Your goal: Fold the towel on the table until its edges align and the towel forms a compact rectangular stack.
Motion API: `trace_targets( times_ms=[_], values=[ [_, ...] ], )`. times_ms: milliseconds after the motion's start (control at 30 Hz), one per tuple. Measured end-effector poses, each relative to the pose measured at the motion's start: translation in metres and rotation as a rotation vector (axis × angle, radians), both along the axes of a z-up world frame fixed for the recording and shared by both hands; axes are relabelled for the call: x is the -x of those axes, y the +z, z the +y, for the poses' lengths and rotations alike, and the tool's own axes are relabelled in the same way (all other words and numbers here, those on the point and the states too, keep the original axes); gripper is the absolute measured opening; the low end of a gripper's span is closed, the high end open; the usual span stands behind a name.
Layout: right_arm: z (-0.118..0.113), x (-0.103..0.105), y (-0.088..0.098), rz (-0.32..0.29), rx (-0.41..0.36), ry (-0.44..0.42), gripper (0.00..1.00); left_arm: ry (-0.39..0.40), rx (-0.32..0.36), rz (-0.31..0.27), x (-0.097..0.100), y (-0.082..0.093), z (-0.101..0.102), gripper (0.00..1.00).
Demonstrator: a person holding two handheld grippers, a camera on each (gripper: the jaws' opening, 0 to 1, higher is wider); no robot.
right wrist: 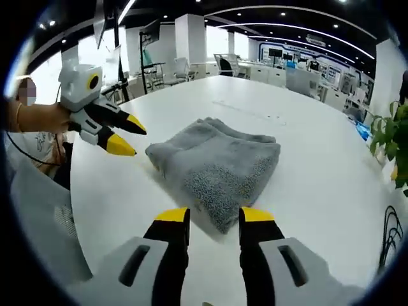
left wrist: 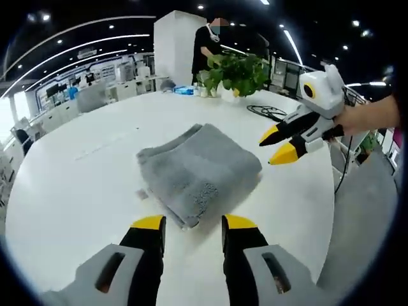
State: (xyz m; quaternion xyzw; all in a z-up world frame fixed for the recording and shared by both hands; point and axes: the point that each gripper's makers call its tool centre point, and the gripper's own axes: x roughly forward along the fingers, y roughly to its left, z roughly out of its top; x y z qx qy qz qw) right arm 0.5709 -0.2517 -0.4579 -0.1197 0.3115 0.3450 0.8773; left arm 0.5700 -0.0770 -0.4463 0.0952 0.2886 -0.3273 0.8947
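On white table (left wrist: 76, 185), folded grey towel (left wrist: 199, 171), corner toward left hand-held gripper (left wrist: 191, 223)

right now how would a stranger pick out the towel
Start at the big white round table. Near its middle lies the towel, a grey fluffy folded stack, with both claws open and apart from it. Unlike the leafy potted plant, it is flat and soft.

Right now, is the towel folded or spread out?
Folded. The towel lies on the table as a compact stack, with layered edges showing along its side; both grippers are apart from it.
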Motion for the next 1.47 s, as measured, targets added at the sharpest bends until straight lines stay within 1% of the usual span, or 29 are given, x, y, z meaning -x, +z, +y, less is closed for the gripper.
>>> trace_targets(
  times_ms=[100, 133, 233, 333, 433, 467, 533, 600, 667, 700, 733, 767, 800, 833, 933, 1000, 1033, 1167, 1267, 1367, 1400, 1467],
  values=[
    [-0.005, 0.010, 0.010, -0.015, -0.012, -0.013, 0.30, 0.032, 0.037, -0.011, 0.004, 0.008, 0.009, 0.41],
    [-0.006, 0.012, 0.012, -0.020, -0.015, -0.017, 0.31, 0.044, 0.054, -0.013, 0.010, 0.014, 0.009, 0.42],
    [-0.013, 0.025, 0.023, -0.034, -0.027, -0.039, 0.32, 0.062, 0.072, -0.018, 0.023, 0.022, 0.013, 0.46],
    [-0.017, 0.039, 0.029, -0.039, -0.035, -0.048, 0.33, 0.083, 0.082, -0.027, 0.038, 0.026, 0.021, 0.49],
    [-0.022, 0.047, 0.030, -0.047, -0.037, -0.067, 0.34, 0.108, 0.104, -0.024, 0.047, 0.027, 0.027, 0.51],
    [-0.024, 0.052, 0.035, -0.049, -0.043, -0.078, 0.35, 0.119, 0.119, -0.026, 0.049, 0.028, 0.028, 0.52],
    [-0.027, 0.059, 0.037, -0.052, -0.048, -0.088, 0.36, 0.129, 0.133, -0.036, 0.055, 0.032, 0.031, 0.54],
    [-0.028, 0.066, 0.042, -0.059, -0.049, -0.089, 0.37, 0.136, 0.136, -0.051, 0.062, 0.037, 0.032, 0.58],
    [-0.032, 0.071, 0.044, -0.067, -0.054, -0.097, 0.38, 0.173, 0.139, -0.077, 0.064, 0.042, 0.037, 0.62],
    [-0.035, 0.074, 0.047, -0.075, -0.060, -0.109, 0.39, 0.221, 0.136, -0.113, 0.064, 0.049, 0.043, 0.64],
    [-0.037, 0.076, 0.049, -0.082, -0.067, -0.123, 0.40, 0.245, 0.149, -0.132, 0.067, 0.054, 0.045, 0.66],
    [-0.039, 0.079, 0.053, -0.090, -0.080, -0.144, 0.41, 0.274, 0.181, -0.140, 0.069, 0.059, 0.046, 0.67],
    [-0.039, 0.082, 0.055, -0.091, -0.087, -0.152, 0.42, 0.284, 0.199, -0.147, 0.073, 0.064, 0.044, 0.69],
    [-0.040, 0.087, 0.059, -0.090, -0.100, -0.161, 0.44, 0.277, 0.208, -0.150, 0.077, 0.067, 0.041, 0.69],
    [-0.038, 0.098, 0.066, -0.095, -0.110, -0.164, 0.49, 0.267, 0.216, -0.151, 0.083, 0.067, 0.042, 0.71],
    [-0.040, 0.103, 0.067, -0.096, -0.115, -0.174, 0.50, 0.259, 0.211, -0.155, 0.087, 0.068, 0.041, 0.72],
    [-0.041, 0.107, 0.067, -0.097, -0.119, -0.180, 0.52, 0.254, 0.211, -0.158, 0.091, 0.070, 0.038, 0.73],
    [-0.043, 0.120, 0.068, -0.092, -0.126, -0.197, 0.55, 0.240, 0.221, -0.171, 0.096, 0.071, 0.038, 0.76],
    [-0.046, 0.122, 0.066, -0.090, -0.133, -0.221, 0.56, 0.234, 0.224, -0.169, 0.098, 0.067, 0.039, 0.77],
    [-0.046, 0.127, 0.066, -0.088, -0.141, -0.227, 0.56, 0.231, 0.238, -0.176, 0.105, 0.074, 0.034, 0.78],
    [-0.045, 0.129, 0.066, -0.087, -0.142, -0.227, 0.57, 0.232, 0.259, -0.187, 0.105, 0.076, 0.034, 0.78],
    [-0.044, 0.128, 0.069, -0.090, -0.165, -0.232, 0.57, 0.234, 0.272, -0.192, 0.105, 0.078, 0.036, 0.78]
  ],
)
